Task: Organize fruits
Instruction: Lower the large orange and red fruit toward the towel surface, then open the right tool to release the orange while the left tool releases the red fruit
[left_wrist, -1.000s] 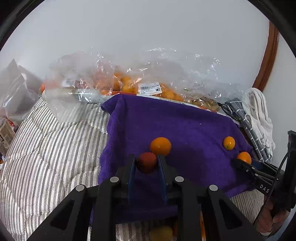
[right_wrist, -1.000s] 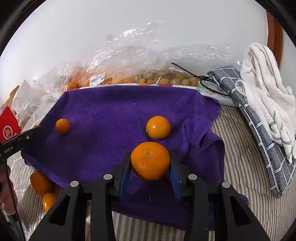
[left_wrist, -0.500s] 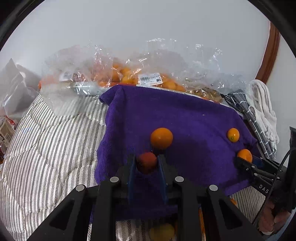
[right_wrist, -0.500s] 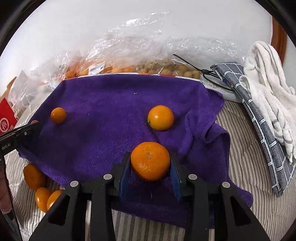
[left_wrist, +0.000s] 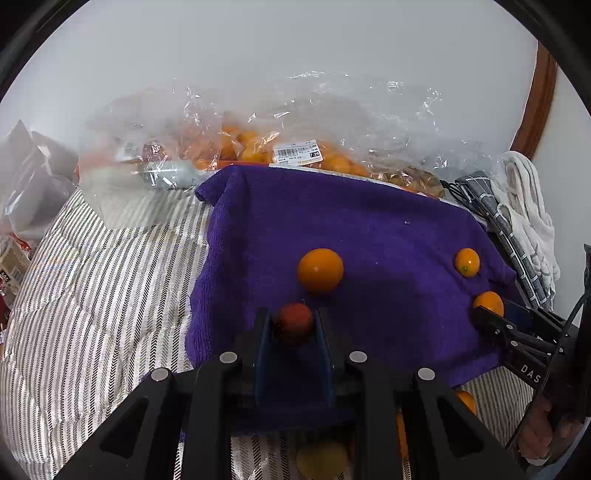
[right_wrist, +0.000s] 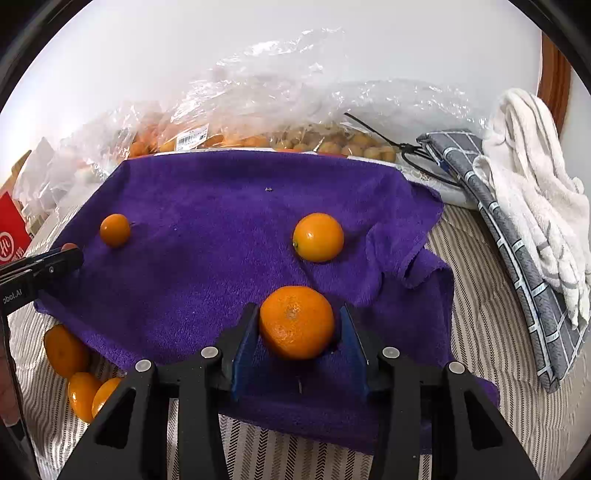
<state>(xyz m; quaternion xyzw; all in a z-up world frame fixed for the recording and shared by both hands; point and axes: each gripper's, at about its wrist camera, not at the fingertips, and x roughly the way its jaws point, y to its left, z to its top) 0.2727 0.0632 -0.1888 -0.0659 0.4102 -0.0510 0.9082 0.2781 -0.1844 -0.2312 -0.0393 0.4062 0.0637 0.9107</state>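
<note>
Left wrist view: left gripper (left_wrist: 293, 325) fingers clamp a small red fruit (left_wrist: 294, 322) at lower centre, over the purple towel (left_wrist: 369, 229). Right gripper (right_wrist: 295, 328) fingers are opening; a mandarin (right_wrist: 296, 322) sits between them on the towel, the right pad clear of it.

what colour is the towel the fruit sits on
Deep purple; the fluffy towel shows best in the right wrist view.
</note>
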